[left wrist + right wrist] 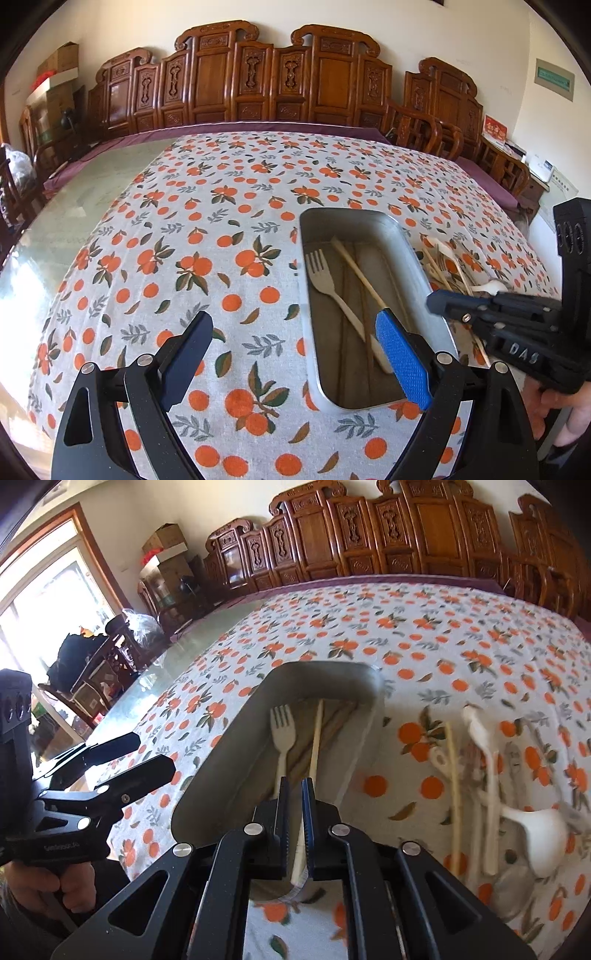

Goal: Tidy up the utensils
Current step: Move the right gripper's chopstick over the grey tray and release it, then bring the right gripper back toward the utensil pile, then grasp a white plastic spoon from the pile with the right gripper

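A metal tray (417, 243) (229, 738) lies on the orange-print tablecloth. In it are a pale fork (325, 280) (282, 734), brown chopsticks (365, 325) and a light chopstick (356, 267) (316, 738). My right gripper (295, 794) is shut on the near end of the light chopstick, over the tray. In the left wrist view it (439, 301) reaches in from the right. My left gripper (291, 328) is open and empty, over the tray's left rim. Loose utensils (487, 771) (454, 269) lie right of the tray: a white ladle (539, 830), spoons and chopsticks.
Carved wooden chairs (258, 81) line the table's far side. Bare glass tabletop (85, 206) lies left of the cloth. Boxes (55, 70) are stacked in the far left corner. A window (44, 602) is at the left.
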A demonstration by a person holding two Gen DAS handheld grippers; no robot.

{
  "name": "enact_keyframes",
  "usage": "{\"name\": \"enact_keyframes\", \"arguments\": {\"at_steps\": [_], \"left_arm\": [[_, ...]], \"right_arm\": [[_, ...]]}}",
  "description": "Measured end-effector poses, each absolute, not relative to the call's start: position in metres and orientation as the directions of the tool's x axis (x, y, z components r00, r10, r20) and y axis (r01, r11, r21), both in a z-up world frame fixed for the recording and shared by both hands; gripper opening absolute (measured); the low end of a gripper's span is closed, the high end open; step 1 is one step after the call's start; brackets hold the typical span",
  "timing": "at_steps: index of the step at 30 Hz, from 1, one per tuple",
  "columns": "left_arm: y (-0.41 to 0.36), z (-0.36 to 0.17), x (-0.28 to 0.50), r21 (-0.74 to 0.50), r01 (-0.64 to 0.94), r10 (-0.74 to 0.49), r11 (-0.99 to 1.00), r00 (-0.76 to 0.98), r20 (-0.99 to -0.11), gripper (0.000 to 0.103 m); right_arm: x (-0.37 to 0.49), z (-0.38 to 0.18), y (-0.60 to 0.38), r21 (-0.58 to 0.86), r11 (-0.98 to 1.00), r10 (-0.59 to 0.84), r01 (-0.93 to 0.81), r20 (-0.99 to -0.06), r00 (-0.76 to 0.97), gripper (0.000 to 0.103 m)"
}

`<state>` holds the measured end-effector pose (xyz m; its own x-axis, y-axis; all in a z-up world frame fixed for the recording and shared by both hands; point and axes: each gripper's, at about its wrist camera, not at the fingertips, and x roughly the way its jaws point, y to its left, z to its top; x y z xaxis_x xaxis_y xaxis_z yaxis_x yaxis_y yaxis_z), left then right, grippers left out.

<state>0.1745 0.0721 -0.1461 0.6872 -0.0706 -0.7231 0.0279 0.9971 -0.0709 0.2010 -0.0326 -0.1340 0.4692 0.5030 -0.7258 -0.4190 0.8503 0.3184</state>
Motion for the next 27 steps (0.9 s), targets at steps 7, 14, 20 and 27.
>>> {"name": "enact_keyframes", "arguments": {"at_steps": [7, 14, 20, 27], "left_arm": [[0.051, -0.141, 0.171, -0.086, 0.079, -0.117, 0.993, 0.692, -0.712, 0.086], [0.025, -0.134, 0.166, -0.086, 0.142, -0.161, 0.986, 0.696, -0.700, 0.086], [0.000, -0.137, 0.163, -0.076, 0.196, -0.192, 0.978, 0.684, -0.704, 0.086], [-0.020, -0.141, 0.157, -0.061, 0.236, -0.208, 0.970, 0.672, -0.711, 0.086]], "right_arm": [[0.192, -0.116, -0.084, 0.236, 0.885, 0.438, -0.402, -0.717, 0.542, 0.010], [0.195, -0.112, -0.138, 0.170, 0.926, 0.348, -0.336, -0.727, 0.592, 0.010], [0.190, -0.127, -0.172, 0.196, 0.946, 0.316, -0.257, -0.730, 0.606, 0.017], [0.188, -0.147, -0.172, 0.200, 0.947, 0.315, -0.253, -0.745, 0.588, 0.017]]}}
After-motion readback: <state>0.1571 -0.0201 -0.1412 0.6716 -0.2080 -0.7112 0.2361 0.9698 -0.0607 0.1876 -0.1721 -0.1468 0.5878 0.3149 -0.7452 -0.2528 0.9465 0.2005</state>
